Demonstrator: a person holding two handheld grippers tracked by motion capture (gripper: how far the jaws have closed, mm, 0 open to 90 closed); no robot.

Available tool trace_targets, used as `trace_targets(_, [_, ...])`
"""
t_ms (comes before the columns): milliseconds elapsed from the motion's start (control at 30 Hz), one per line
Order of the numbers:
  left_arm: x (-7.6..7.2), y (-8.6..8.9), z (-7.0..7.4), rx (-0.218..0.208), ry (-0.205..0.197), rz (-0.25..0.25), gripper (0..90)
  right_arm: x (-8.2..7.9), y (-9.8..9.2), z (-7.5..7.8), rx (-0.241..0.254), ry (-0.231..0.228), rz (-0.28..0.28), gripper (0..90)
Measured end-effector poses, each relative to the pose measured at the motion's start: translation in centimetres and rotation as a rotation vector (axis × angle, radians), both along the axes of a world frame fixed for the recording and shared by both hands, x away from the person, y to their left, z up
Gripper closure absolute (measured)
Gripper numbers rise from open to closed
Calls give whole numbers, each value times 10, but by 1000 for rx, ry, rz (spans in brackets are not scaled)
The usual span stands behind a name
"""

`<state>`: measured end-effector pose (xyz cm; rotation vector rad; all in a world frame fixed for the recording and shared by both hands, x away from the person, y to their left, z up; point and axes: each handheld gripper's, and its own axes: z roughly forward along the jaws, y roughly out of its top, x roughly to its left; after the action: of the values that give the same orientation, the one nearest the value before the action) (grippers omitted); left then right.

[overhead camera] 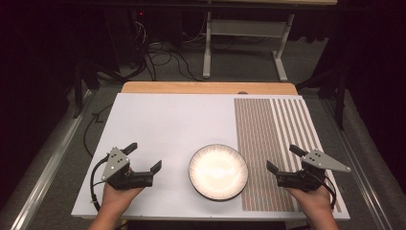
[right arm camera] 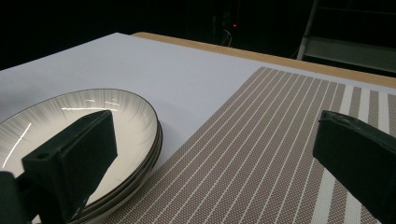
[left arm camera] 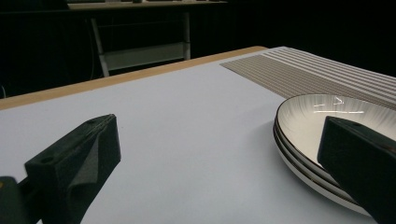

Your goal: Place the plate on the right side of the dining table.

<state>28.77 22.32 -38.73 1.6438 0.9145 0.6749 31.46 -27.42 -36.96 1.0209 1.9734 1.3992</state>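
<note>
A stack of white plates [overhead camera: 218,171] with dark rims rests near the front middle of the white table top [overhead camera: 163,120]; its right edge laps onto a brown striped placemat [overhead camera: 268,129]. My left gripper [overhead camera: 144,156] lies left of the plates, open, nothing between its jaws. In the left gripper view the left gripper [left arm camera: 219,135] stands wide with the plates [left arm camera: 322,116] just beyond its right jaw. My right gripper [overhead camera: 282,158] rests over the placemat, right of the plates, open and empty. In the right gripper view the right gripper [right arm camera: 215,130] frames the placemat [right arm camera: 261,140], with the plates [right arm camera: 56,116] behind its left jaw.
A wooden strip [overhead camera: 206,87] borders the table's far edge. Beyond it on the grey floor are cables [overhead camera: 158,60] and the white legs of another table [overhead camera: 244,43]. The surroundings are dark.
</note>
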Motion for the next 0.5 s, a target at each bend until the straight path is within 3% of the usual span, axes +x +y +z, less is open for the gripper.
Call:
trace_targets(133, [-1, 2, 0, -1, 3, -2, 2, 0, 3, 0, -4, 2, 5, 55])
trace_targets(167, [-2, 2, 1, 1, 1, -2, 2, 0, 5, -1, -19, 5, 11, 105])
trace_targets(333, [-4, 2, 4, 4, -9, 5, 2, -1, 11, -1, -50, 7, 29, 188])
trace_targets(500, [-5, 0, 4, 9, -7, 4, 2, -5, 21, 4, -75, 1, 52, 371])
